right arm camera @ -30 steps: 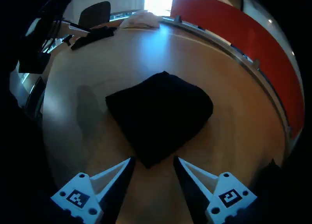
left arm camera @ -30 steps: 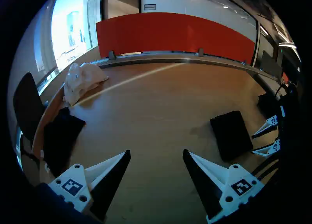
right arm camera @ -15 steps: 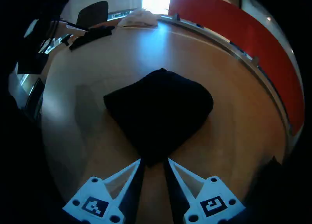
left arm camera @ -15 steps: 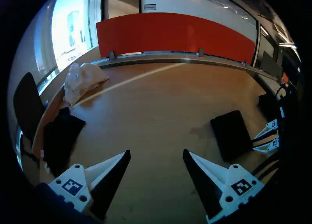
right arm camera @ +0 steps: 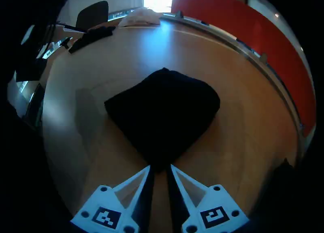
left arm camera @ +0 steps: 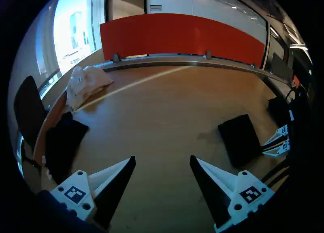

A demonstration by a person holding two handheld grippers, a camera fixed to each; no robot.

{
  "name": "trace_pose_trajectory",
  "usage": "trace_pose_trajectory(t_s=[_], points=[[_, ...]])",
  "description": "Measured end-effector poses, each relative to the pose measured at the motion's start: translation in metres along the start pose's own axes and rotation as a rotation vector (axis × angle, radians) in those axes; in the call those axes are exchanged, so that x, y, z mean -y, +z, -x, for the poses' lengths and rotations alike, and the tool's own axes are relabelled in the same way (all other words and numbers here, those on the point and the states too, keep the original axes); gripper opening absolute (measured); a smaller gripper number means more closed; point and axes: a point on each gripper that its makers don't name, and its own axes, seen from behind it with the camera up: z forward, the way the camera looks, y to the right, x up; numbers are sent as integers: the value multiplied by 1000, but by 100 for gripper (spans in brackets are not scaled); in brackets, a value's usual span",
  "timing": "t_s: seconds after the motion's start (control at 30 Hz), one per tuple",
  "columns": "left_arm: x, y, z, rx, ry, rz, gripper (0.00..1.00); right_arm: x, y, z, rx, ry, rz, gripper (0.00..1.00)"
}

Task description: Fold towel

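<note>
Now: right claw pinched on near corner of black towel, lying flat on desk just ahead; left claw apart, towel to its right. Tip: lift low, carry corner fwd w/o dragging layers.

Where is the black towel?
The towel lies on the table in the right gripper view, its near corner between the tips of the right tool.
</note>
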Motion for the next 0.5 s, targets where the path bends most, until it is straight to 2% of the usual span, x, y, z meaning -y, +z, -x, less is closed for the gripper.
trace_pose_trajectory(t_s=[0.23, 0.5], points=[[-1, -2, 2, -1, -3, -1, 100, 1, -2, 0, -2, 4, -1, 7], [-1, -2, 1, -2, -3, 0, 100, -3, -5, -4, -22, 0, 18, 5]])
